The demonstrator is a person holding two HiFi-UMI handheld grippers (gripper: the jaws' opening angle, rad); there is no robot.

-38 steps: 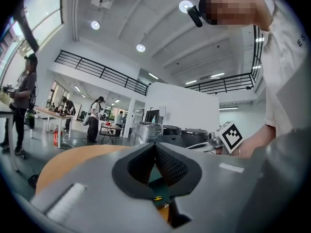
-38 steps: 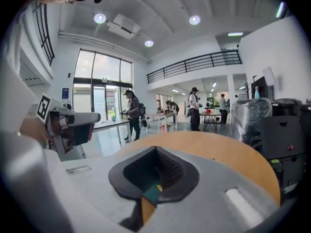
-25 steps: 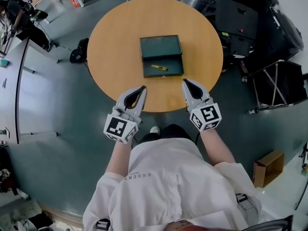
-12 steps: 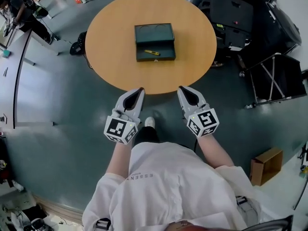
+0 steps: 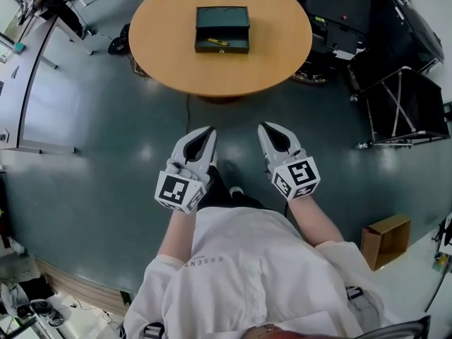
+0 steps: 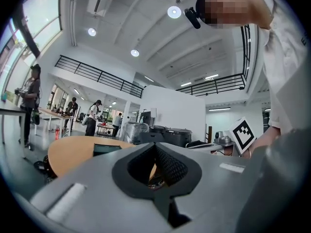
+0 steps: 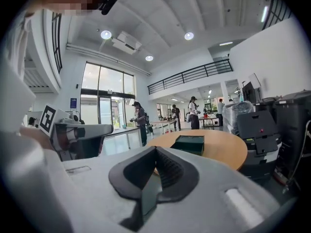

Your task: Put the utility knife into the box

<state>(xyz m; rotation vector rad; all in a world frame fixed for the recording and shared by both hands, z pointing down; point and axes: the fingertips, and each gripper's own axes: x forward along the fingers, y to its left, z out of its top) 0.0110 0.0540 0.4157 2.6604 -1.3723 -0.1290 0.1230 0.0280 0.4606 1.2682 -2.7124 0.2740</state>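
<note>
The dark green box (image 5: 222, 28) lies open on the round wooden table (image 5: 219, 69), far ahead of me. A yellow utility knife (image 5: 217, 42) rests inside its near half. My left gripper (image 5: 209, 131) and right gripper (image 5: 263, 127) hang side by side over the grey floor, well short of the table's edge. Both are shut with nothing between the jaws. The left gripper (image 6: 155, 145) points toward the table (image 6: 73, 152), with the box (image 6: 107, 148) low behind it. Past the right gripper (image 7: 155, 148), the box (image 7: 189, 143) sits on the table (image 7: 221, 149).
Black equipment cases (image 5: 346, 13) and a black folding frame (image 5: 402, 108) stand right of the table. A cardboard box (image 5: 385, 240) lies on the floor at the right. A long desk (image 5: 28, 62) runs along the left. Several people stand in the background (image 7: 138, 120).
I have backed away from the table: it and the box have slid to the top of the head view. Both grippers, earlier over the table's near edge, now hang over the floor, still shut.
</note>
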